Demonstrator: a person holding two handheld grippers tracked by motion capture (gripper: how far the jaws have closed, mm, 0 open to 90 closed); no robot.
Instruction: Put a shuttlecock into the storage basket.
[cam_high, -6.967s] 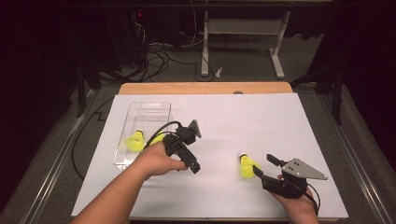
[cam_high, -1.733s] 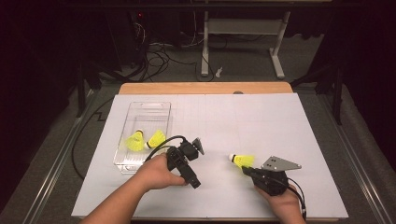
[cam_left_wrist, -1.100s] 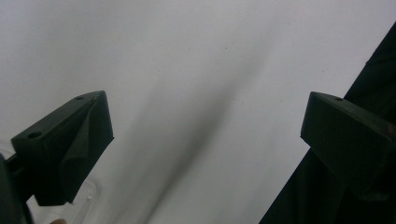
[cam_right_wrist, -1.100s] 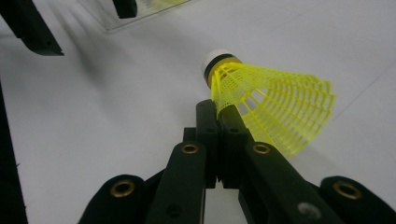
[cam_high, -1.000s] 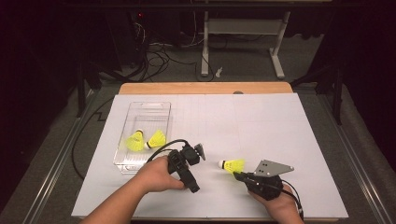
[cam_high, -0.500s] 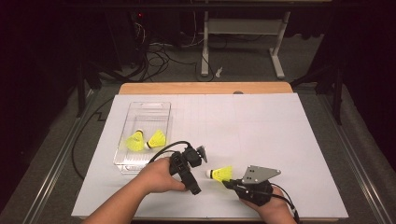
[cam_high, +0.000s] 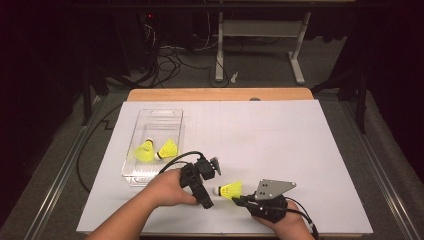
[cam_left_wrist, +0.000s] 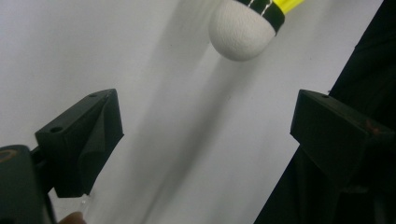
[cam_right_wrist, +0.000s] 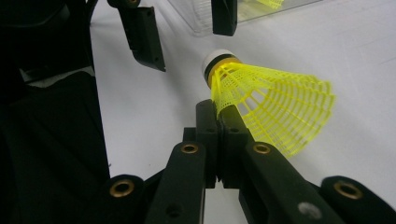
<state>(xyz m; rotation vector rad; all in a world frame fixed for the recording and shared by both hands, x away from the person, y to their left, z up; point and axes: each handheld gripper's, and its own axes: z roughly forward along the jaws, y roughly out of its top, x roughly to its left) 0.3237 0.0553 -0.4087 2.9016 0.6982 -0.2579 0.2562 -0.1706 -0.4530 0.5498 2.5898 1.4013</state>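
the right gripper (cam_high: 239, 198), clamped on the shuttlecock (cam_high: 231, 189), has carried it left to the left gripper (cam_high: 212, 185), whose wide jaws have just been closing; a handover looks imminent.

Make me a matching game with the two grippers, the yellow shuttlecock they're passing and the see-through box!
Things:
1. left gripper
2. right gripper
3. yellow mesh shuttlecock with a white cork tip
4. clear plastic box

States:
A. holds two yellow shuttlecocks
B. shut on the mesh skirt
C. jaws wide apart, nothing between them
D. lifted off the white table, cork towards the open jaws

Pairs: 1-C, 2-B, 3-D, 4-A
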